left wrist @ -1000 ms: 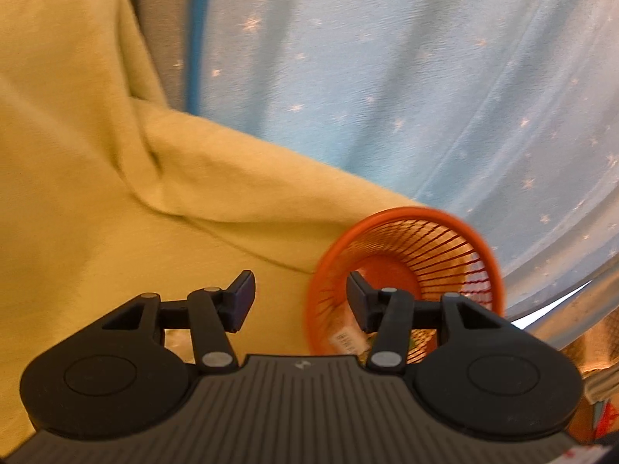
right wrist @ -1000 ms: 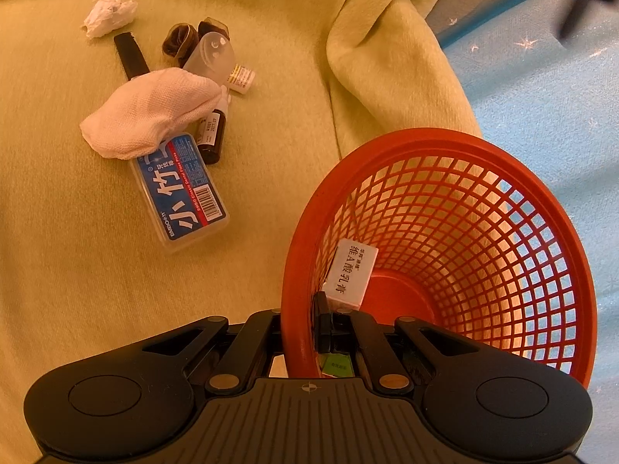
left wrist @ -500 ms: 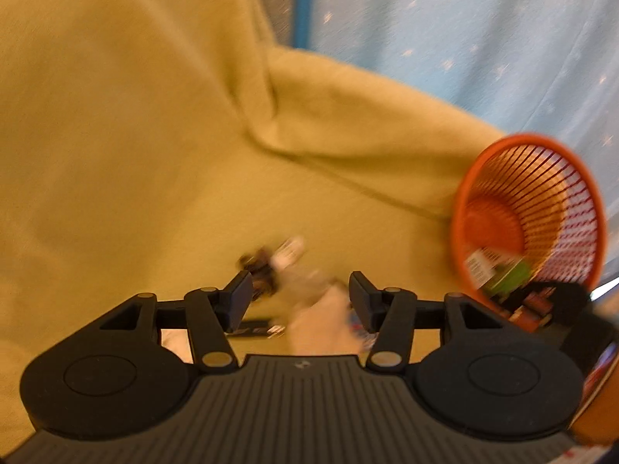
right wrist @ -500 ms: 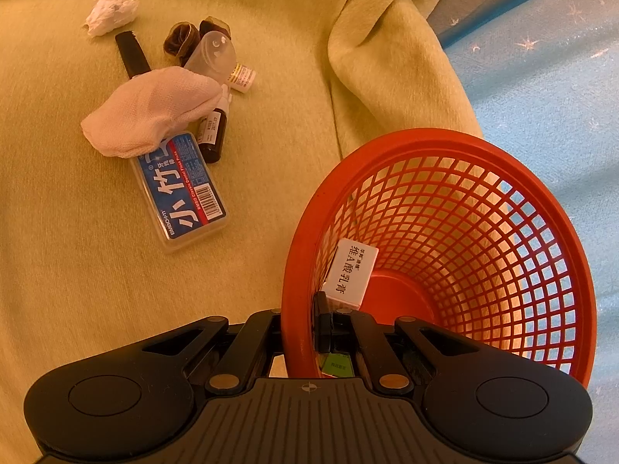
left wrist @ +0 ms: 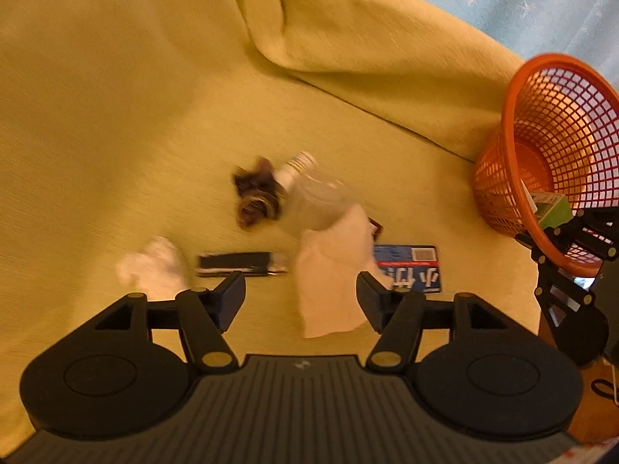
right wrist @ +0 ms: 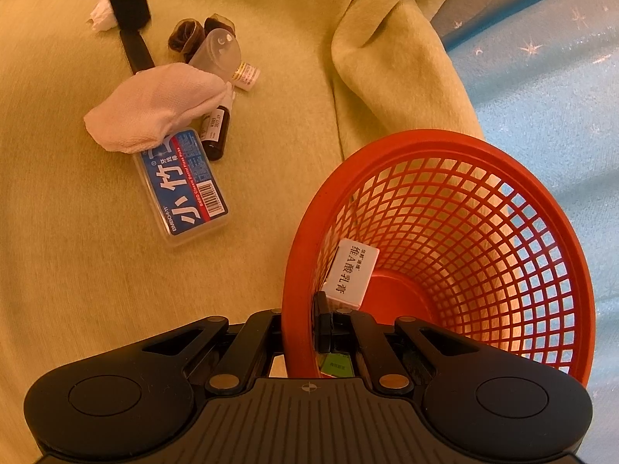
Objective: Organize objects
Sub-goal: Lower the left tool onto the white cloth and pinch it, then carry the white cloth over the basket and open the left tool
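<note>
Clamped on the near rim of the orange basket (right wrist: 445,255), the right gripper (right wrist: 309,332) holds it tipped, mouth toward the clutter; a white carton (right wrist: 350,270) already lies inside. Jaws spread wide and empty, the left gripper (left wrist: 301,294) hovers just above the white cloth (left wrist: 332,266) on the yellow blanket (left wrist: 116,96). That cloth drapes over a blue-labelled case (right wrist: 183,187) and a brown vial (right wrist: 216,131). Beyond them lie a clear bottle (right wrist: 218,52), dark hair ties (right wrist: 189,34), a black stick (left wrist: 236,264) and crumpled tissue (left wrist: 153,266). I would lift the cloth first, pinching a bunched fold, not a flat edge, and keep the basket steady.
</note>
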### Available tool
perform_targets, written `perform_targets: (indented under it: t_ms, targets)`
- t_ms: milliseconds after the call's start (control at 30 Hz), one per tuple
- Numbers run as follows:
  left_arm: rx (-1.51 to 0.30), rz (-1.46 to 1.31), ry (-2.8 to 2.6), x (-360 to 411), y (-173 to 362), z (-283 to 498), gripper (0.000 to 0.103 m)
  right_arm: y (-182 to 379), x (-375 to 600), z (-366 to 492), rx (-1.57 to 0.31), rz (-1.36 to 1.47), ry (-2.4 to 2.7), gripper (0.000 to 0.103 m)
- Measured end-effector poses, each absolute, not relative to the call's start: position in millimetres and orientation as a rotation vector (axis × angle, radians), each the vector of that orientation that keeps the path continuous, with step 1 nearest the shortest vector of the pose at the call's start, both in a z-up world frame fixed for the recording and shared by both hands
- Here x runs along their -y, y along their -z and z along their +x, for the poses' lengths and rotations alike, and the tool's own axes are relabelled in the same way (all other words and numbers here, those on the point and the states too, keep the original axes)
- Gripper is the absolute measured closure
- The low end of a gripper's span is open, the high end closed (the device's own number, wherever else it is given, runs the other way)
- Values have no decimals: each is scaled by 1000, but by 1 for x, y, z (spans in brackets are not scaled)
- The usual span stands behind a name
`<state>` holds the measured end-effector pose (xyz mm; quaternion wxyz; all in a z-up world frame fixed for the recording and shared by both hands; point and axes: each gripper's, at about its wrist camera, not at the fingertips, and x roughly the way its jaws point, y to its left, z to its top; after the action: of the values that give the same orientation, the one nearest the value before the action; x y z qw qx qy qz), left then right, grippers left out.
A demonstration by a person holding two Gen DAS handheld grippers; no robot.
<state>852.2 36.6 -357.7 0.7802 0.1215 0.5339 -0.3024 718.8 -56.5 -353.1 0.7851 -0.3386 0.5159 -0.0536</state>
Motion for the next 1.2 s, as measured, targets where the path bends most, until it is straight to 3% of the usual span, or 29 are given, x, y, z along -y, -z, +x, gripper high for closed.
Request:
perform_targets:
  t_ms: [400,433,567,733,1200]
  targets:
    - [-1231,187,676,-10,415,858,42,354,55,718,-1099,-729,111,103]
    - [-1242,187,676,-10,417,859,45,354,56,718,-1099,-728,111,103]
    - [-1252,199,680,-10,416,859,83,354,55,718,-1100,-723,111,103]
    - [-1248,273,669,-11,404,852,97,353,55,718,-1101,-725,111,103]
    - [-1151,435,721,-11,316,835,97,356,57,719,-1102,-752,93,103]
